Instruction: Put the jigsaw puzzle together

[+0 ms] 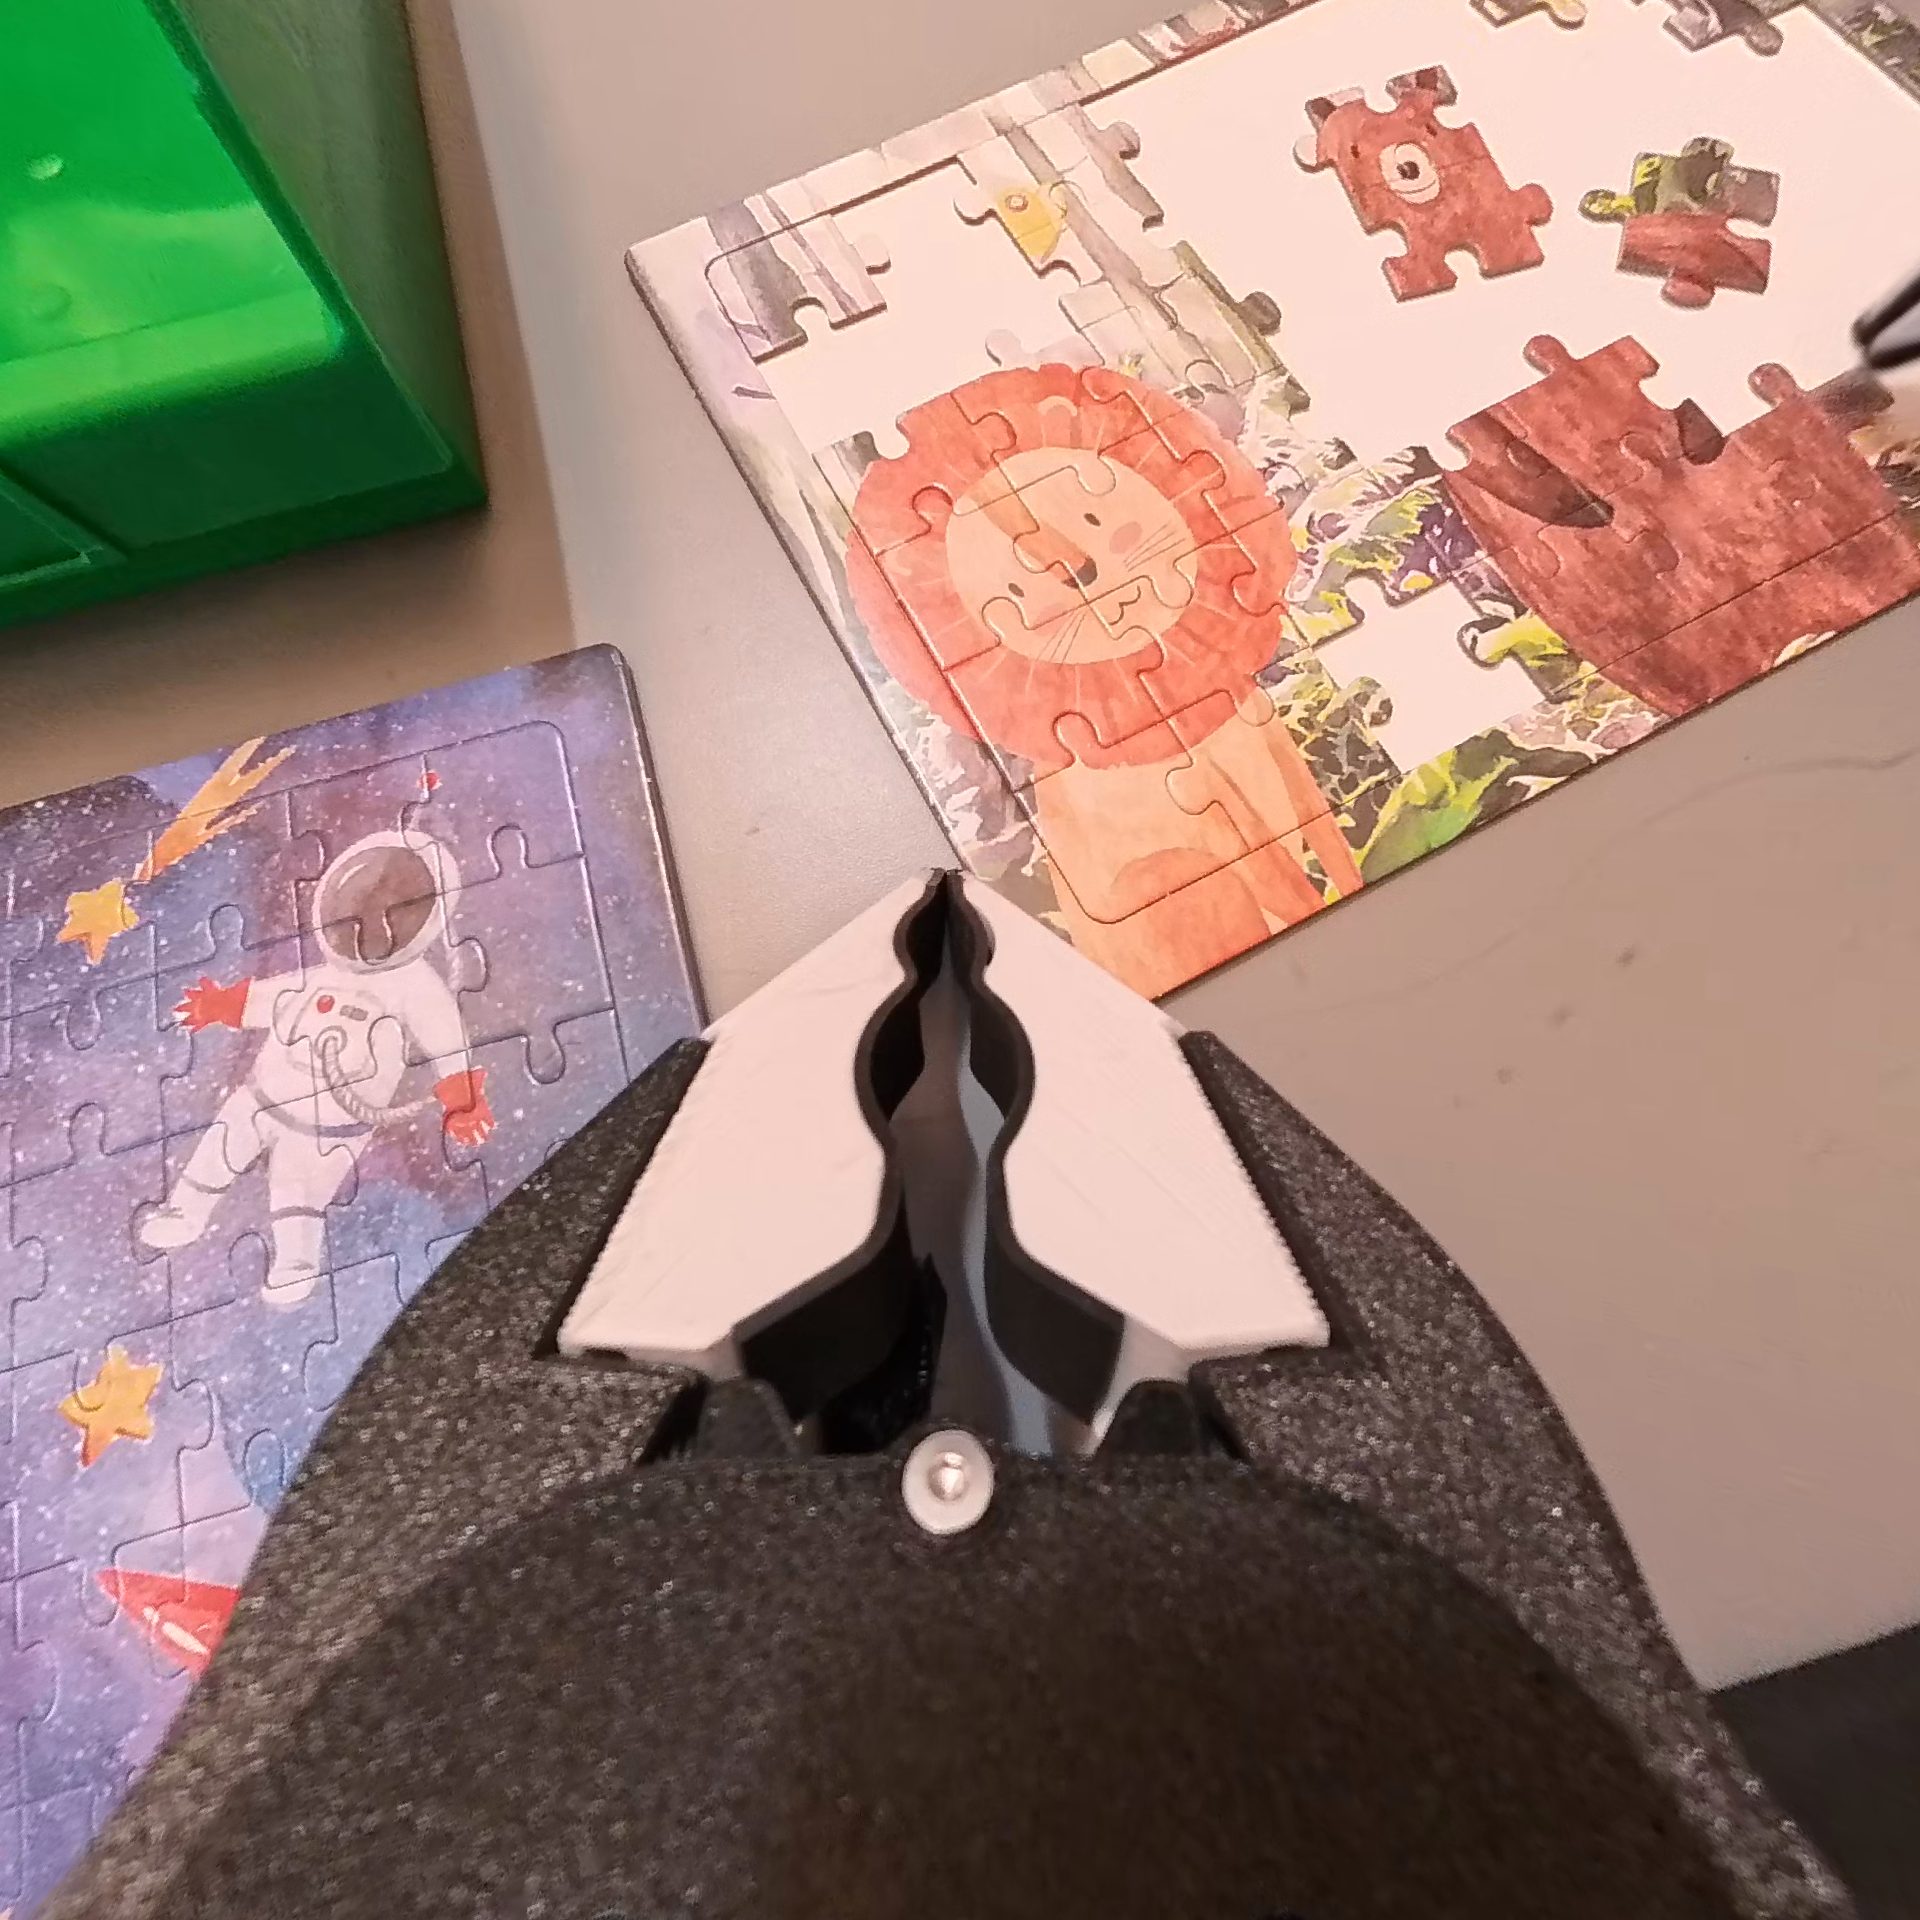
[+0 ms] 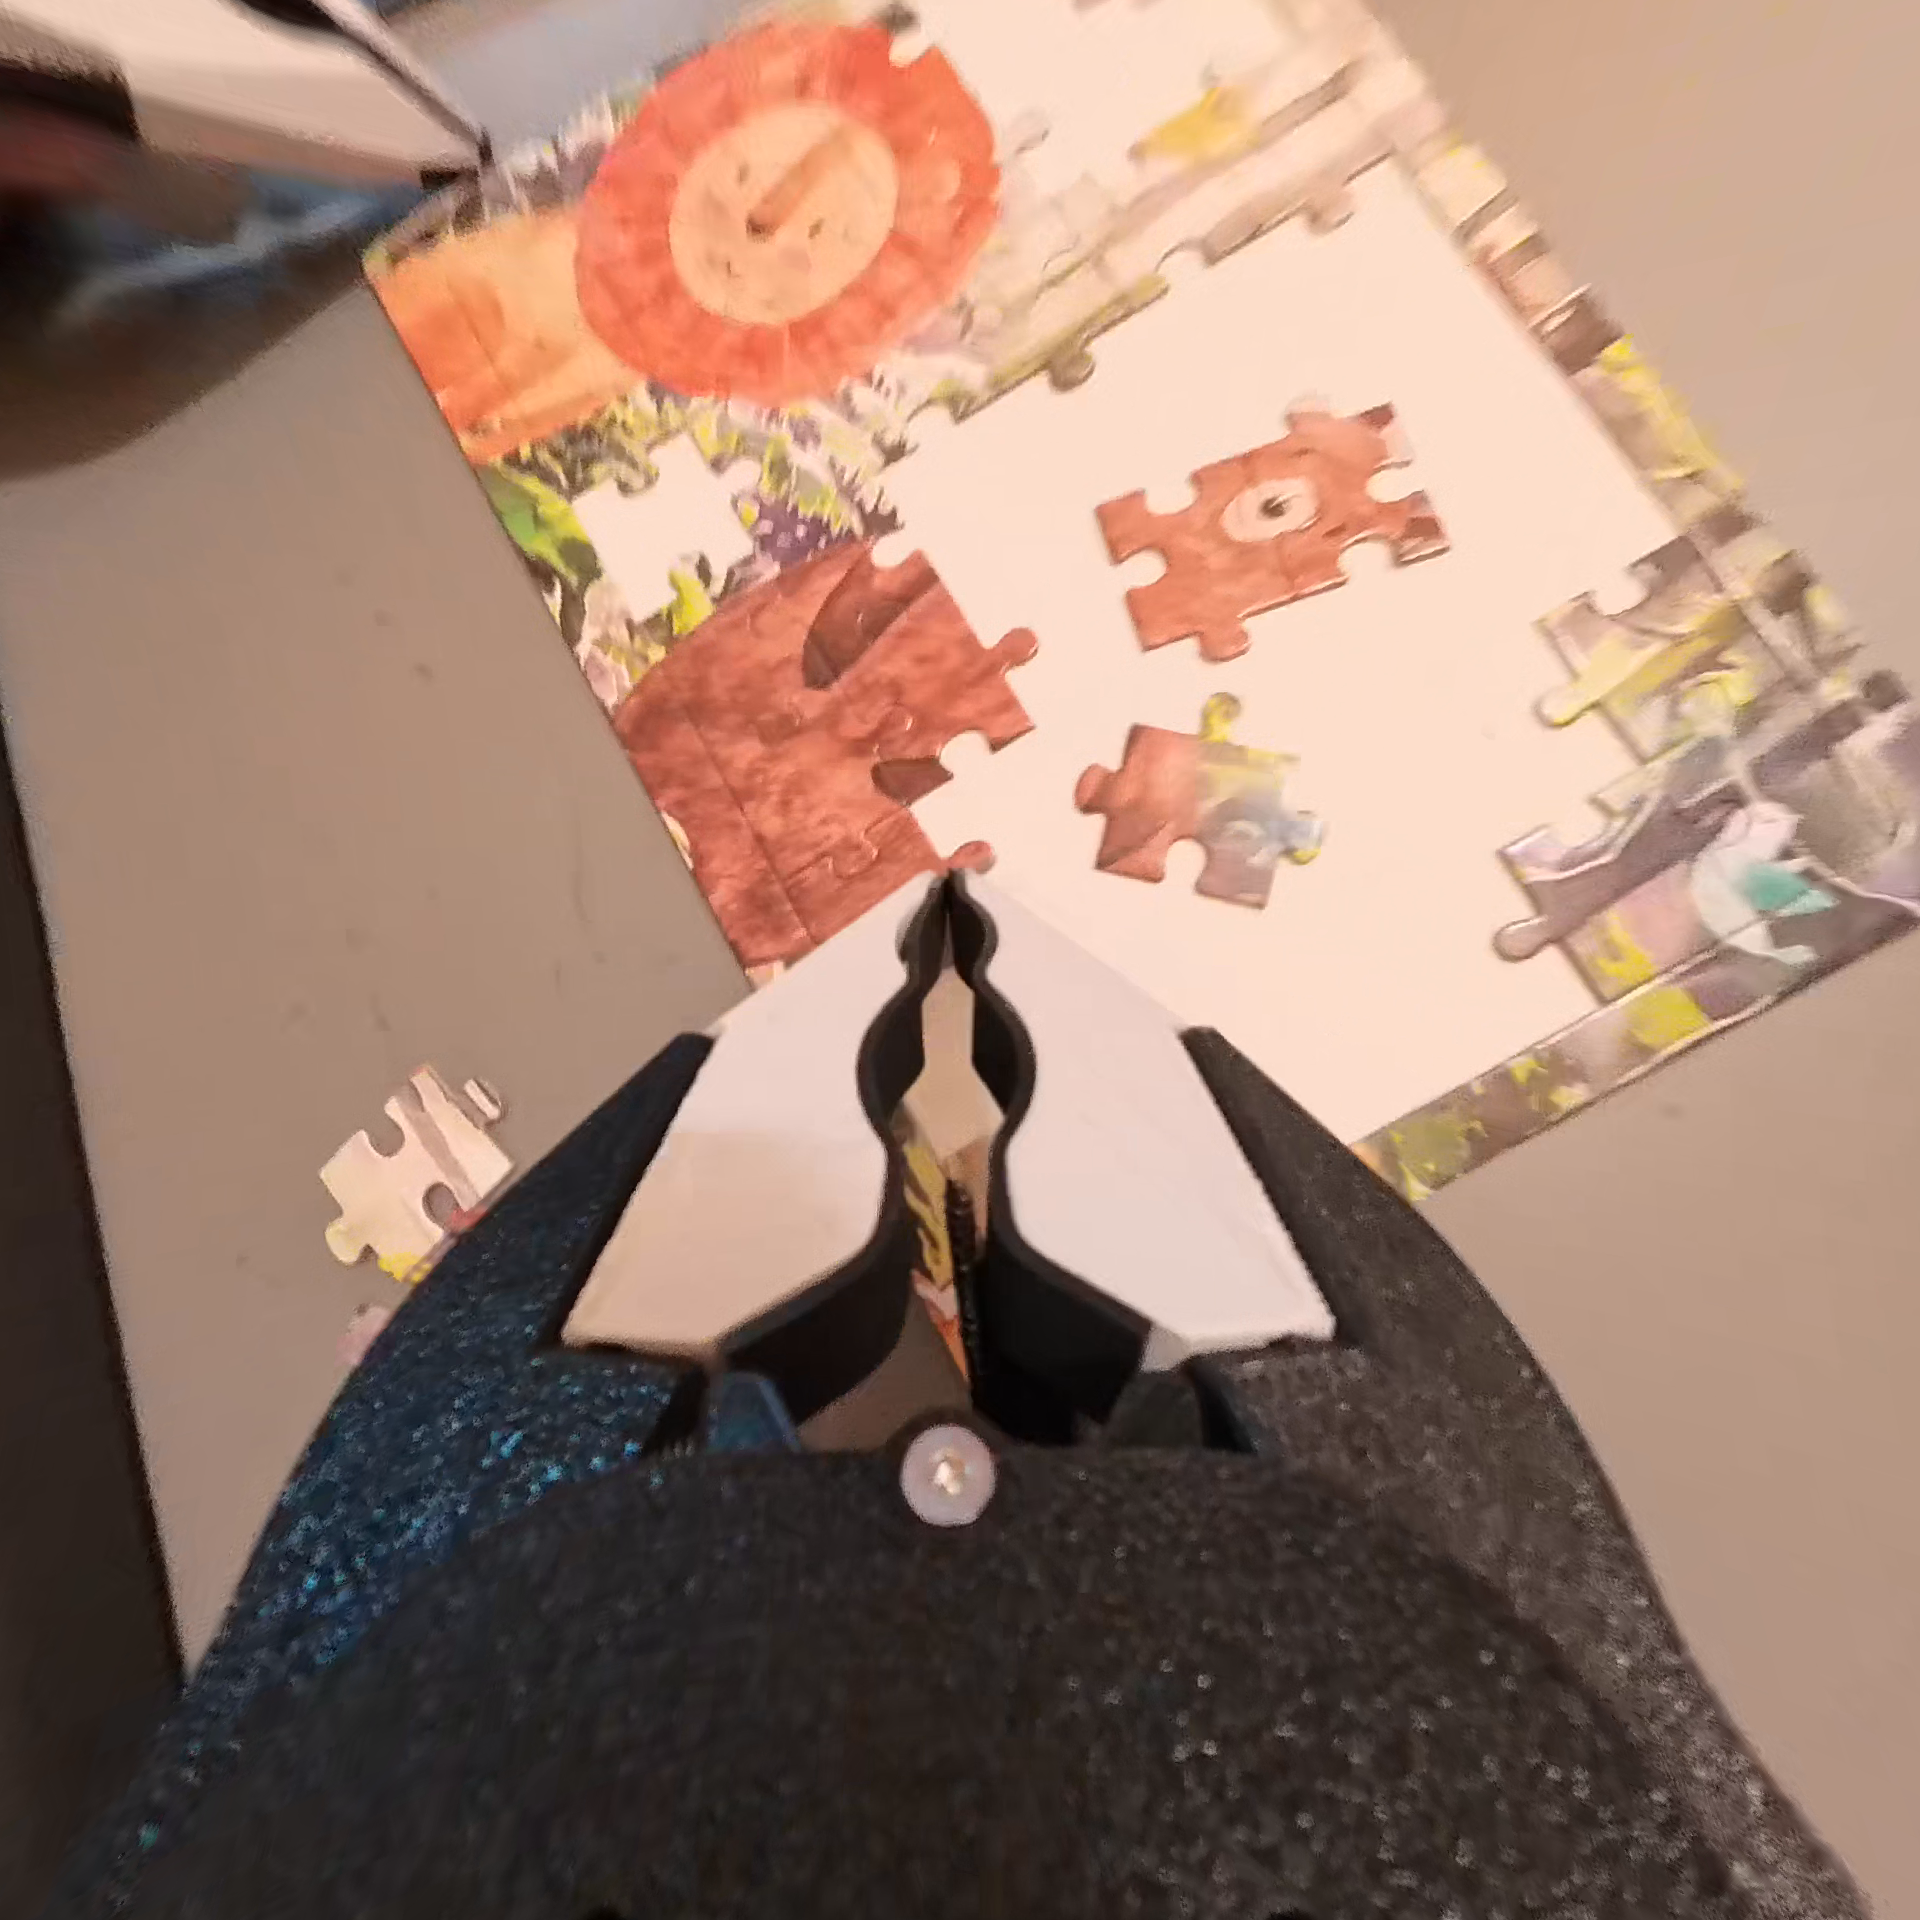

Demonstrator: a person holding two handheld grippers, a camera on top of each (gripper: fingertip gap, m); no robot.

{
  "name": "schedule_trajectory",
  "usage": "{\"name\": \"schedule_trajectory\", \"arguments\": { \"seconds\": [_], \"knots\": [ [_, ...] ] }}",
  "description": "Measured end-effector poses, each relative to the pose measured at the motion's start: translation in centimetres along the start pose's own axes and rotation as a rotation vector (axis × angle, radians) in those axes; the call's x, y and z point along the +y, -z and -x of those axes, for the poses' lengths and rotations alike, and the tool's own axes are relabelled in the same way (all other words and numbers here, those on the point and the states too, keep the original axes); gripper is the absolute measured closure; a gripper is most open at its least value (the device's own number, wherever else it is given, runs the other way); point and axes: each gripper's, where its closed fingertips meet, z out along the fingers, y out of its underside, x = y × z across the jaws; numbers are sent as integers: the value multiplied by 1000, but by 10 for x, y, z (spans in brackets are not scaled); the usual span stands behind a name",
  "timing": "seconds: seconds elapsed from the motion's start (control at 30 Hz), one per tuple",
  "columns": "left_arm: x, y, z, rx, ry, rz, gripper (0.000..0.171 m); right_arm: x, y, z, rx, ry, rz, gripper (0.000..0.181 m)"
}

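The jigsaw board (image 1: 1590, 717) lies on the table, with a finished lion (image 1: 1070, 551) and a joined brown patch (image 1: 1662, 540) on it. Two loose pieces lie on the white part of the board: a brown one with an eye (image 1: 1397, 182) and a brown-and-green one (image 1: 1683, 234). My left gripper (image 1: 948, 881) is shut, above the table just off the board's near corner. My right gripper (image 2: 951, 881) is shut, and its tips are at the edge of the brown patch (image 2: 790, 748). The eye piece (image 2: 1273, 530) and the brown-and-green piece (image 2: 1195, 805) lie beyond it.
A finished space puzzle (image 1: 312, 1039) lies to the left of my left gripper. A green box (image 1: 187, 291) stands at the far left. A loose pale piece (image 2: 416, 1174) lies on the table to the left of my right gripper. The table edge (image 2: 94, 1039) runs down the left. Across from one pair of fingers to the other is roughly 20 centimeters.
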Motion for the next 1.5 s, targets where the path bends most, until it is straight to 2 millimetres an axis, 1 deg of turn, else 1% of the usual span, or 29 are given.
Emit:
{"name": "schedule_trajectory", "arguments": {
  "seconds": [0.03,0.23,0.3,0.33,0.37,0.4,0.43,0.47,0.5,0.53,0.57,0.6,0.63,0.67,0.7,0.73,0.8,0.83,0.9,0.93,1.0,1.03,1.07,1.13,1.2,1.27,1.3,1.4,1.5],
  "knots": [
    [0,0,0,-1,-1,0,171,6,-4,3,-5,15,40,181],
    [0,0,0,-4,-5,0,171,7,-6,2,-16,-14,35,181],
    [0,0,0,-3,-3,0,171,7,-1,-2,14,-8,41,181],
    [0,0,0,-1,-1,0,171,4,7,-5,48,8,30,181],
    [0,0,0,1,1,0,171,-3,20,-8,76,15,-10,181],
    [0,0,1,2,2,0,171,-13,38,-9,100,11,-74,181],
    [0,0,1,2,3,0,171,-23,60,-12,141,2,-151,181],
    [0,0,1,2,3,0,171,-32,88,-18,215,-11,-240,180],
    [0,0,1,3,4,0,171,-37,121,-24,298,-23,-338,177],
    [0,0,1,3,5,0,171,-38,155,-26,372,-35,-437,174],
    [0,0,1,3,5,0,171,-33,189,-25,438,-53,-528,172],
    [0,0,1,1,5,0,171,-21,220,-25,497,-81,-596,172],
    [0,0,2,-5,4,0,170,-4,245,-23,538,-117,-636,170],
    [0,1,3,-16,2,-1,169,18,260,-21,551,-162,-639,165],
    [0,1,4,-30,-5,-1,169,45,267,-22,551,-233,-610,156],
    [0,1,6,-51,-13,-1,169,78,269,-26,567,-331,-553,149],
    [-1,3,9,-93,-31,-5,168,146,270,-42,678,-495,-438,147],
    [-3,4,10,-110,-36,-15,169,171,266,-45,710,-536,-412,147],
    [-11,10,12,-142,-31,-52,168,206,257,-51,739,-590,-367,148],
    [-17,15,11,-153,-27,-78,168,217,251,-54,743,-598,-336,148],
    [-32,25,5,-154,-21,-145,168,222,238,-61,714,-597,-297,146],
    [-42,30,-4,-131,-21,-185,168,221,228,-63,671,-596,-263,141],
    [-52,34,-16,-89,-23,-233,168,220,217,-66,630,-582,-202,136],
    [-70,43,-46,15,-31,-326,168,219,205,-84,646,-504,-90,132],
    [-80,48,-70,83,-57,-394,168,215,195,-101,632,-474,-44,139],
    [-84,50,-86,104,-102,-443,168,216,183,-105,542,-510,8,139],
    [-84,49,-90,99,-122,-463,169,216,177,-105,502,-519,18,139],
    [-81,42,-94,56,-194,-480,169,216,170,-111,473,-520,23,139],
    [-80,40,-98,76,-207,-474,169,214,170,-116,453,-573,-19,139]
  ]
}}
